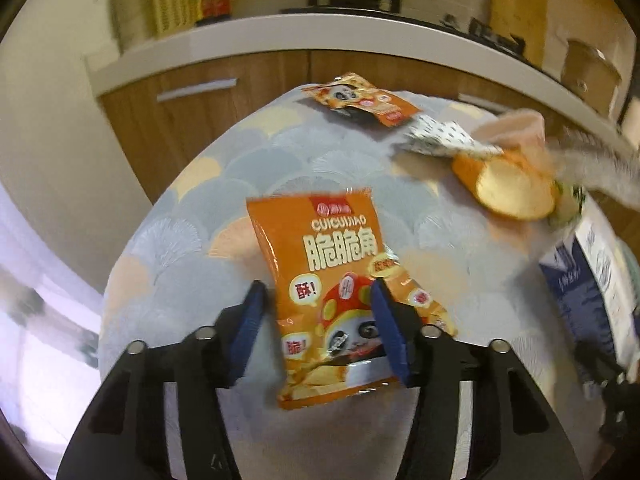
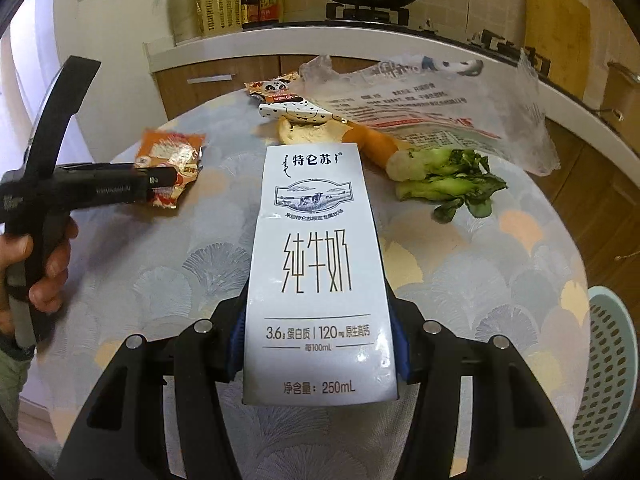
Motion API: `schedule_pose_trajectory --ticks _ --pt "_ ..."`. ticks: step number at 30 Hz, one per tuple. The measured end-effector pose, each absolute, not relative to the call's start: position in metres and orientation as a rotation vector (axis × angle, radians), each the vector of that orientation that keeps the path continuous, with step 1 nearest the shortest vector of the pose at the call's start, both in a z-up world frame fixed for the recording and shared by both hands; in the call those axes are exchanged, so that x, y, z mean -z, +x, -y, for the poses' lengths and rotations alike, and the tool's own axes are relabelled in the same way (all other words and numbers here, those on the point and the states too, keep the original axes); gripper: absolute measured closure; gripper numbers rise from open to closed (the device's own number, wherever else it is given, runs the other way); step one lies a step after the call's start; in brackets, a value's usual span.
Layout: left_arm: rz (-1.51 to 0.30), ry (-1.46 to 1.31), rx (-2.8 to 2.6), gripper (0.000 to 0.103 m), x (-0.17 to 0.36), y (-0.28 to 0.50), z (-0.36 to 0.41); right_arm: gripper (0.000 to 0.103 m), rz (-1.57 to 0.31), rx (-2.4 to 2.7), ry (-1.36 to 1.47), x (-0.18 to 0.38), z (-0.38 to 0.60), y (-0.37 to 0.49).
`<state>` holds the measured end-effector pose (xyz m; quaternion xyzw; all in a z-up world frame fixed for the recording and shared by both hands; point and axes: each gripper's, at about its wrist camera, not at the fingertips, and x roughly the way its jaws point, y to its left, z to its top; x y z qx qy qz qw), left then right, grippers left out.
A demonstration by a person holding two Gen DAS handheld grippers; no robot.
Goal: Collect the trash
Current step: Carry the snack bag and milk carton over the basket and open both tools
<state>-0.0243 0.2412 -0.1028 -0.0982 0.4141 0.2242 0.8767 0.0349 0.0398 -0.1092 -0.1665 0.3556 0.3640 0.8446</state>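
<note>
Your right gripper (image 2: 318,344) clamps a white milk carton (image 2: 318,264); your left gripper (image 1: 320,328) straddles an orange crinkly snack bag (image 1: 332,292), jaws apart.

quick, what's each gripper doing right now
left gripper: open, jaws either side of the orange snack bag
right gripper: shut on the milk carton

The white milk carton (image 2: 318,276) filling the centre of the right wrist view reads 特仑苏 at its top, 纯牛奶 in tall strokes at mid-height, then 3.6g 蛋白质, 120mg 原生高钙, 每100mL and 净含量:250mL near its lower end. In the left wrist view, the orange snack bag (image 1: 336,288) at centre shows CUICUIJIAO, 脆脆角 and 酥! in a bubble. The clear plastic wrapper (image 2: 432,100) at upper right carries red print, probably ingredients, too blurred to read.
</note>
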Motion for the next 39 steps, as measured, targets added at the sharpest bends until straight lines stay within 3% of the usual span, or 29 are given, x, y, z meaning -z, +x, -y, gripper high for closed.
schedule_pose_trajectory --ticks 5,13,21,39 --pt "-0.838 -0.156 -0.443 0.099 0.1 -0.029 -0.222 0.051 -0.723 -0.739 -0.344 0.106 -0.035 0.03" --pt "-0.767 -0.187 -0.282 0.102 0.084 -0.045 -0.19 0.051 -0.74 -0.669 -0.252 0.094 0.007 0.032" --pt "-0.692 -0.125 -0.071 0.102 0.063 -0.043 -0.108 0.051 -0.739 -0.539 -0.171 0.083 0.076 0.036" --pt "-0.643 0.004 0.32 0.102 0.027 0.066 0.083 0.051 -0.728 -0.285 0.073 0.063 0.247 0.083"
